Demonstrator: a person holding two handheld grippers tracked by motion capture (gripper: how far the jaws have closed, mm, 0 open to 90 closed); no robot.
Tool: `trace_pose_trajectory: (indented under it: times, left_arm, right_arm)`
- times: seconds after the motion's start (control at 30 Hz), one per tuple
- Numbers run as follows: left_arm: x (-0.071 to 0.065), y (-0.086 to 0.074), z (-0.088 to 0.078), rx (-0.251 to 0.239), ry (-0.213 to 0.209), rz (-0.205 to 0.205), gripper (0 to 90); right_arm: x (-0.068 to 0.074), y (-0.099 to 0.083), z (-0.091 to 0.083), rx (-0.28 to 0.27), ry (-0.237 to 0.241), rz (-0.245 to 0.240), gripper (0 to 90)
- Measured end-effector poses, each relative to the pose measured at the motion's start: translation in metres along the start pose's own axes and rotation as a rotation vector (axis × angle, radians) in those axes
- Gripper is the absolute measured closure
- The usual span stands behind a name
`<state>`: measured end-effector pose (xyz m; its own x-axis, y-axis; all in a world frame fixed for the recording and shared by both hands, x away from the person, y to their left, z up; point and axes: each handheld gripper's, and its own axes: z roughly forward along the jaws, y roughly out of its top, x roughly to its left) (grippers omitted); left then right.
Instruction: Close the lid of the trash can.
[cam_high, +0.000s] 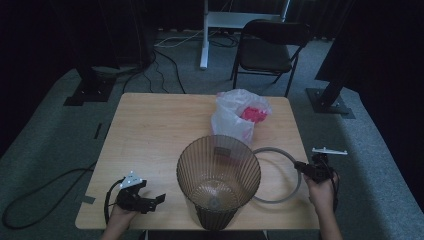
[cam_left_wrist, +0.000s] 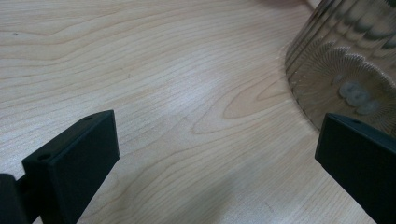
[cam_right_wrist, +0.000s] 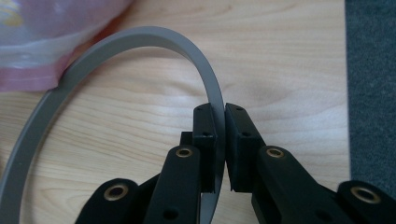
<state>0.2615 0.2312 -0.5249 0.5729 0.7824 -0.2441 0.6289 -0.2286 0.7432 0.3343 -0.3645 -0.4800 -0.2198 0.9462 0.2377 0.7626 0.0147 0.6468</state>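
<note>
The right gripper (cam_right_wrist: 219, 140) is pinching the grey ring (cam_right_wrist: 140, 39) beside the brown bin (cam_high: 218, 177) on the surface, so grabbing looks done and placing is left, while the left gripper (cam_high: 150, 200) is waiting spread wide.

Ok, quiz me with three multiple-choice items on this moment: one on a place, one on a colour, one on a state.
1. Where is the bag?
A. behind the bin
B. on the chair
C. inside the bin

2. What colour is the ring?
A. red
B. grey
C. yellow

3. How is the right gripper?
A. open above the bag
B. shut on the ring
C. shut on the bin's rim

Answers:
1 A: in the high view the bag sits on the table past the bin.
2 B: the right gripper view shows a grey band.
3 B: its pads pinch the band from both sides.
</note>
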Motion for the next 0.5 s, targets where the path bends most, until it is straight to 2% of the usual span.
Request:
trace_pose_trajectory:
  times: [0.2, 0.3, 0.5]
  left_arm:
    - [0.0, 0.0, 0.0, 0.0, -0.001, 0.0, 0.0]
    - [0.0, 0.0, 0.0, 0.002, 0.001, 0.0, 0.0]
    - [-0.001, 0.0, 0.001, 0.002, 0.002, -0.001, 0.0]
  right_arm:
    - [-0.006, 0.005, -0.017, -0.052, 0.015, 0.032, 84.1]
    - [-0.011, 0.007, -0.027, -0.091, 0.07, 0.073, 84.1]
    - [-0.012, 0.019, -0.051, -0.164, 0.076, 0.072, 84.1]
